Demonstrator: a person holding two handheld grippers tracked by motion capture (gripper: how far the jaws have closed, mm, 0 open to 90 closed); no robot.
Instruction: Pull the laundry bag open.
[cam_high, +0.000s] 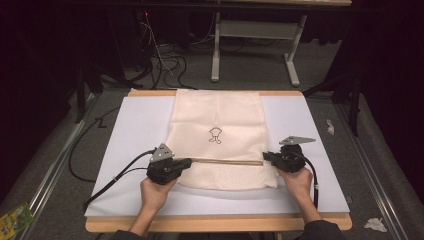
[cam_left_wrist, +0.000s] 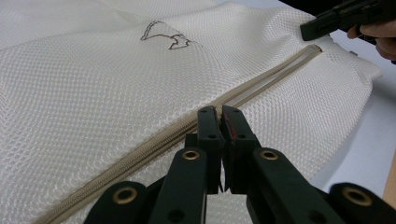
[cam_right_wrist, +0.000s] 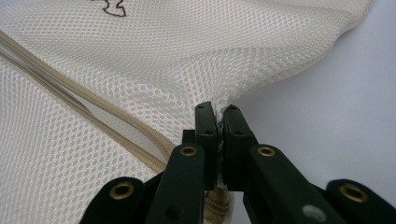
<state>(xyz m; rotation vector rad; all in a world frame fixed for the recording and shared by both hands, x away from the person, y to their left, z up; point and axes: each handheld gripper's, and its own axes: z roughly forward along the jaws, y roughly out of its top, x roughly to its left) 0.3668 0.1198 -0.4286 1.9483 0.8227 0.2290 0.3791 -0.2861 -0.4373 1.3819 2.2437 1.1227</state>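
Closest to us, the person's two hands come in over the near wooden edge of the board (cam_high: 215, 223), each wrapped around a gripper. The left gripper (cam_high: 188, 162) points inward from the left, and its jaws are pressed together right at the near end of the zipper (cam_left_wrist: 140, 147); in the left gripper view the black tips sit closed on the beige zipper line, though what exactly they pinch there is too small to make out. Over on the other side, the right gripper (cam_high: 265, 156) points inward too, jaws clamped tight on the mesh bag (cam_high: 218, 125), and the right gripper view shows the white netting bunched up and puckering out from between the tips, at the bag's edge beside the zipper's far end.

Between the two grippers the zipper runs straight across the bag's near part, stretched level from one tool to the other. The bag lies flat on the white sheet (cam_high: 135, 130), centred on the board, running away from the hands toward the far edge. Further up the mesh sits a small dark embroidered outline (cam_high: 215, 135), well beyond the zipper.
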